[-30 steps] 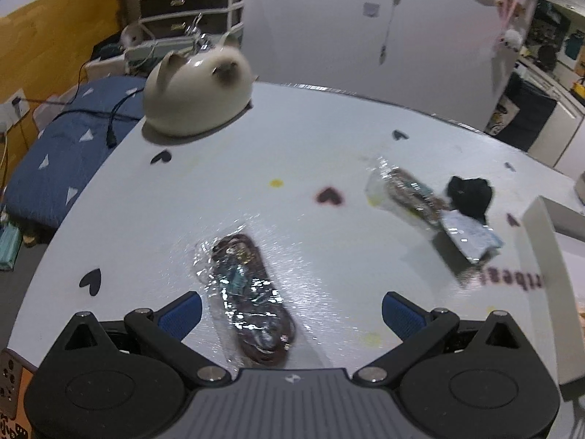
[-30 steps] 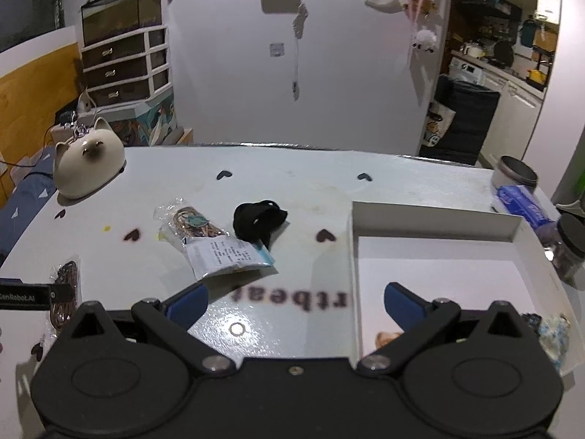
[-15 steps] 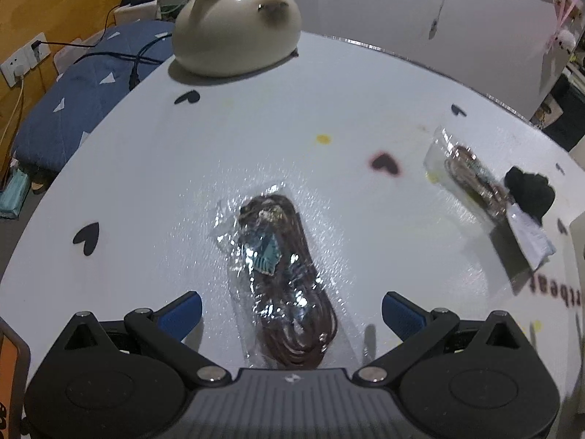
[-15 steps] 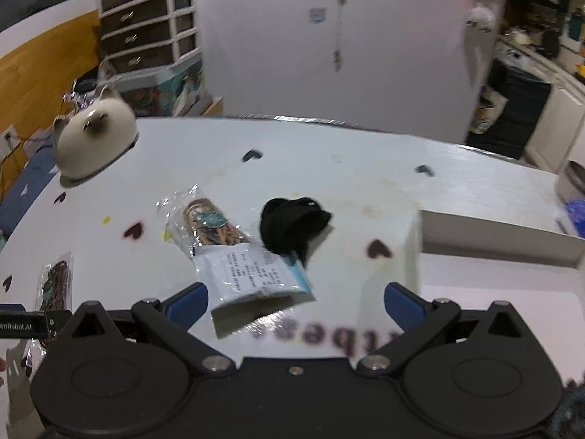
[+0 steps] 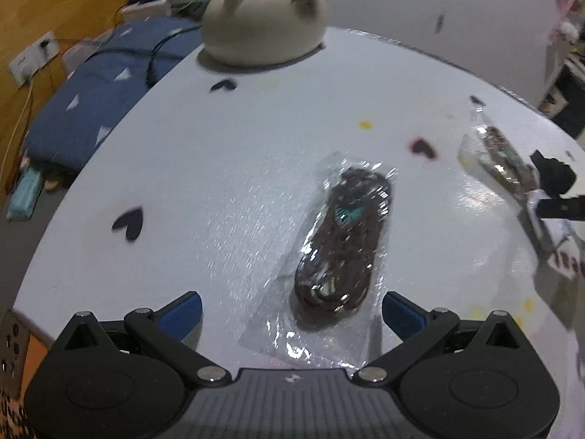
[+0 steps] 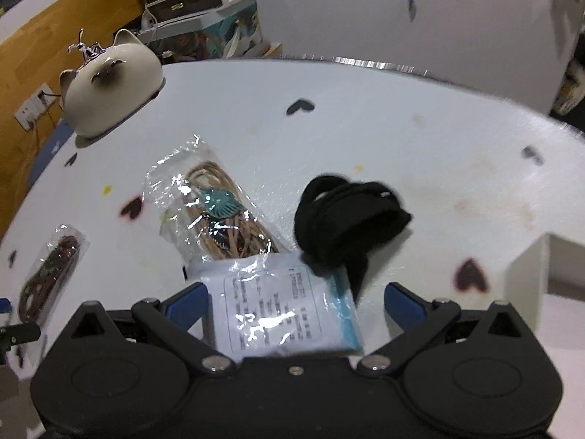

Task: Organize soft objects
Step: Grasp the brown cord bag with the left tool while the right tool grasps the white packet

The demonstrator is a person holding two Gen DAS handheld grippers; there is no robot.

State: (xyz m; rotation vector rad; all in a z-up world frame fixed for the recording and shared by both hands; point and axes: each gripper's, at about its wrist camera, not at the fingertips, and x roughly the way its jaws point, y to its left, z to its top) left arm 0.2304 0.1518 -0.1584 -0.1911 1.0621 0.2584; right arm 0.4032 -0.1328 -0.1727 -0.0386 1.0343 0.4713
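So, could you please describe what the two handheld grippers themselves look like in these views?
Both look alike. The left gripper and right gripper each have a matte black body with two round housings, angular black linkage arms with silver pivot screws, and blue pads on the fingers. The left gripper's central plate is ribbed grey with a small logo. No cables or sleeves show.

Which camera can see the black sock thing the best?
The right wrist view. There the black fabric bundle sits close, big and whole in the middle of the white table, partly lying on a labelled packet. The left wrist view shows it only small and blurry at the far right edge.
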